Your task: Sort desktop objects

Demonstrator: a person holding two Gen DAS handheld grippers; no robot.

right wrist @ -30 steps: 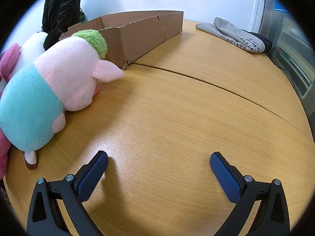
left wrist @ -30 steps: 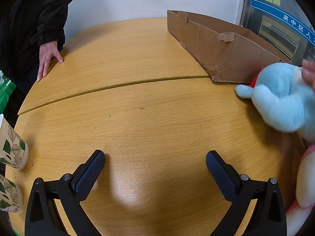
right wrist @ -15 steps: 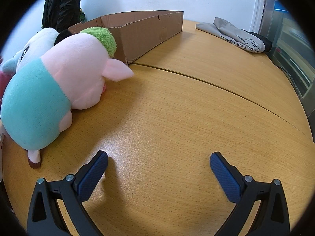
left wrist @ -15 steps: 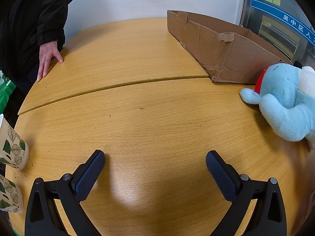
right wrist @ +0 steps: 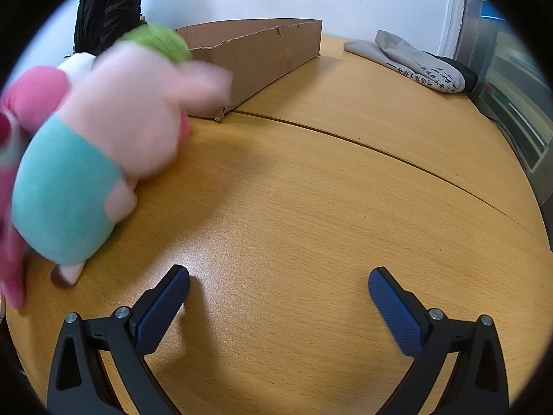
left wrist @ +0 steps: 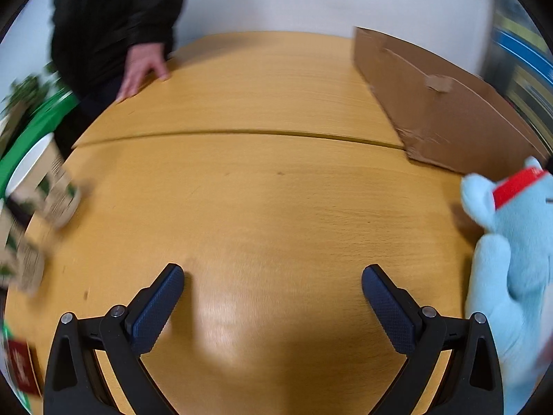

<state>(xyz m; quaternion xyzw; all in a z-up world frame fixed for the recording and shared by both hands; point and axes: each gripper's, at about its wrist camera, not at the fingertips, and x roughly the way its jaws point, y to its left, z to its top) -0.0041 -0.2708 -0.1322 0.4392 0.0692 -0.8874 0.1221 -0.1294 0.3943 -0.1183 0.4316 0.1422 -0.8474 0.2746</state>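
My left gripper (left wrist: 273, 292) is open and empty over the wooden table (left wrist: 262, 207). A light blue plush toy with a red band (left wrist: 511, 242) lies at its right, close to the right finger. A long cardboard box (left wrist: 435, 103) lies at the back right. My right gripper (right wrist: 278, 294) is open and empty. To its left lies a pink plush pig with a teal body and green tuft (right wrist: 103, 138), blurred, beside a dark pink plush (right wrist: 13, 207). The cardboard box (right wrist: 262, 55) stands behind it.
Leaf-print paper cups (left wrist: 52, 186) stand at the table's left edge, blurred. A person in a black jacket rests a hand (left wrist: 141, 69) on the far left edge. Folded grey cloth (right wrist: 414, 62) lies at the far right. A seam (left wrist: 242, 133) crosses the table.
The left view has swung left and is blurred; cups and blue plush sit further into the frame. In the right view the pink pig has shifted right and up, blurred with motion.
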